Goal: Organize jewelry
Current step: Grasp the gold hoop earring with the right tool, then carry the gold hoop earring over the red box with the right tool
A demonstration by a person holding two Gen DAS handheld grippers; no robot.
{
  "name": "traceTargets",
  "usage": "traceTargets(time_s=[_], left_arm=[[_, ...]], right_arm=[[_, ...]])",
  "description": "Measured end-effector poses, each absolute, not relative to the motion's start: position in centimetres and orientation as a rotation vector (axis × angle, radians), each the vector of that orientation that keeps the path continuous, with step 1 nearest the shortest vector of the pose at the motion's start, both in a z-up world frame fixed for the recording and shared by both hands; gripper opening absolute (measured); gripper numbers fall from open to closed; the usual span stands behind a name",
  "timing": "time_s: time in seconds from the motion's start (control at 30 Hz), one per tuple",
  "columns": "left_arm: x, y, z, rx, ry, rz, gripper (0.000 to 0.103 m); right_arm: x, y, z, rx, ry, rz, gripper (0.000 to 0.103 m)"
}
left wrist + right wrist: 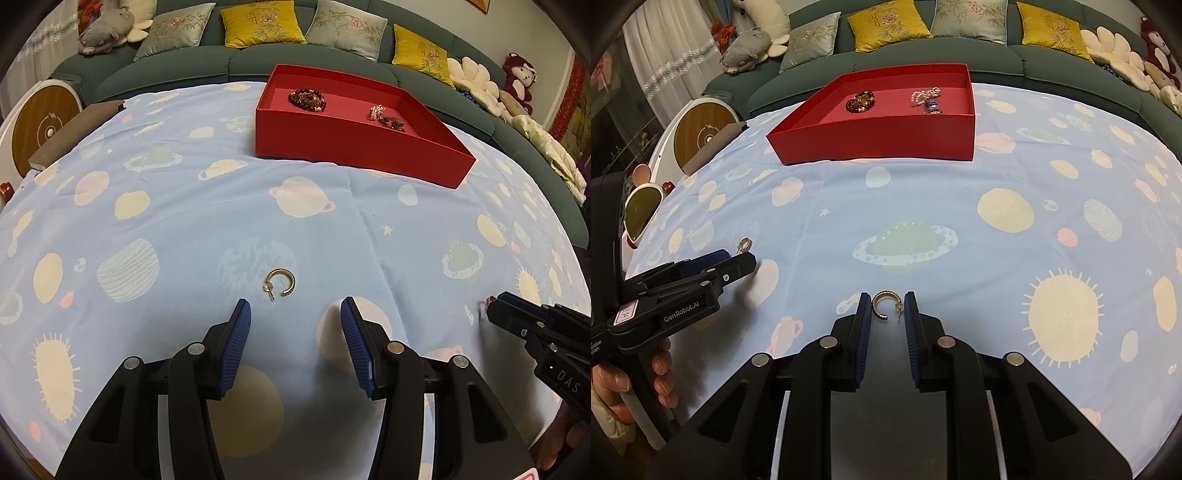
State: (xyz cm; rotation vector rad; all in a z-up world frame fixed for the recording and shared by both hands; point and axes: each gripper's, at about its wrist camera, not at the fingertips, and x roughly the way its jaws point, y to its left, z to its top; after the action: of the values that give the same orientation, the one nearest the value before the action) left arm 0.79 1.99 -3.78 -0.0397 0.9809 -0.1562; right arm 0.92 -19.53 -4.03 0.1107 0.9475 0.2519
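Right gripper (886,297) fills the foreground of its own view, its jaws closed on a gold hoop earring (882,305); the hoop arches toward the red tray (871,134), its gap and thin post pointing back at the camera; from the left wrist this grip shows only as a speck at the black tip, on the near side of the tray.

Left gripper (295,308) stands open, nothing between its pads; a second hoop earring (280,284) lies flat on the planet-printed cloth (184,221), just ahead of the tips and well short of the tray, arch toward the tray, post at its left end; nothing lies between them.

Inside the tray rest a dark bead bracelet (307,99) and a pearl piece (376,112); only the right wrist shows the person's hand (613,380) on the left handle and sunglasses (642,214) left of the tray; a green sofa (240,62) with cushions curves behind the tray.
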Motion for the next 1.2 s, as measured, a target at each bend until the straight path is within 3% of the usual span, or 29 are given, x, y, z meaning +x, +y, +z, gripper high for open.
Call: traceTargets(time_s=[0.33,0.43,0.5,0.57,1.2], left_arm=[[2.8,1.9,-4.1,-0.023,0.944,-0.098,0.047],[2.7,1.2,-4.1,0.004,0.933,-0.109,0.033],[2.6,0.8,-4.1,0.014,0.930,-0.125,0.018],[2.6,0.5,-4.1,0.027,0.927,-0.131,0.014],[2.4,-1.3,-0.6,0.005,0.877,-0.193,0.014]], right_arm=[[0.7,-19.3,-3.7,0.104,0.935,0.260,0.018],[0.7,-19.2,-3.6,0.103,0.933,0.263,0.018],[0.8,-19.3,-3.7,0.107,0.933,0.262,0.018],[0.8,-19.3,-3.7,0.106,0.934,0.260,0.018],[2.1,-19.0,-1.1,0.119,0.870,0.259,0.018]])
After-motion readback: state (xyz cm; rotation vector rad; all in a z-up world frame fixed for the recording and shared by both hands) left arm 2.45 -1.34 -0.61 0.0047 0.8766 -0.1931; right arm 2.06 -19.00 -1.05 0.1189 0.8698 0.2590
